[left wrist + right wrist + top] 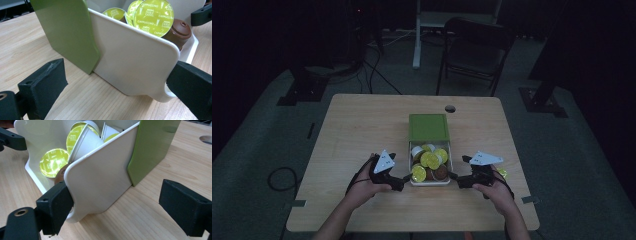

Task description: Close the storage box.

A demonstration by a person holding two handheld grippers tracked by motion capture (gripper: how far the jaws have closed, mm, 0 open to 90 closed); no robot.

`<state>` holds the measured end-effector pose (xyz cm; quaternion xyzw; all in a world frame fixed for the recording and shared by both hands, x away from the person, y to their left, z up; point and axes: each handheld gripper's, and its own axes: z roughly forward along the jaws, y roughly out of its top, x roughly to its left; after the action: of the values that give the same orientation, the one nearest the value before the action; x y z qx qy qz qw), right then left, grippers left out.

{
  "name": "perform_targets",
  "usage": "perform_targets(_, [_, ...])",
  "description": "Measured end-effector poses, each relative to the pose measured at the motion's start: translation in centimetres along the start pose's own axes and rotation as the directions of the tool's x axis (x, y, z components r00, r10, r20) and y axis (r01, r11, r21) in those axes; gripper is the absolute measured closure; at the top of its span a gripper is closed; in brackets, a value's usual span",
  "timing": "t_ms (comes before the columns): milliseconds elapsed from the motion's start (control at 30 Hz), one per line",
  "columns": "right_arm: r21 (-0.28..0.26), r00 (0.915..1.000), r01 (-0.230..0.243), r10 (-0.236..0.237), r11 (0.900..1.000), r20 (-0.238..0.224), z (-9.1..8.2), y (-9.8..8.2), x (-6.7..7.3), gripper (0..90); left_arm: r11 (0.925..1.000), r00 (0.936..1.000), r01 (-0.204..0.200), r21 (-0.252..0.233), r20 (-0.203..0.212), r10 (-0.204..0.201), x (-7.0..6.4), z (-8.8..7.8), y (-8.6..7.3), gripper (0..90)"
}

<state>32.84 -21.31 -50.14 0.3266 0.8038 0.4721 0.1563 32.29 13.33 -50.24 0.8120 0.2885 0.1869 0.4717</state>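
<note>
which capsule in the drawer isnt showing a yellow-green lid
The brown capsule at the drawer's front corner: its dark plastic body faces out, while the others show yellow-green foil lids.

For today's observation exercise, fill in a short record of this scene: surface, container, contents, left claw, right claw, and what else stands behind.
Surface: light wooden table with a round hole near its far edge.
Container: white drawer pulled partly out of a green sleeve.
Contents: coffee capsules, yellow-green lids reading cappuccino, some brown.
Left claw: open, one jaw at the drawer's near left corner.
Right claw: open, one jaw at the near right corner.
Behind: dark chair on the floor.
</note>
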Motion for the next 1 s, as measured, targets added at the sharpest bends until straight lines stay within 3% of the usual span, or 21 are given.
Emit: perform_targets(1000, [0.017, 0.9998, -0.001, 0.001, 1.000, 0.019, 1.2, 1.2, -0.8, 12.6, 1.0000, 0.9993, 0.001, 0.004, -0.038, -0.001, 1.5, 0.8, 0.9, 3.1])
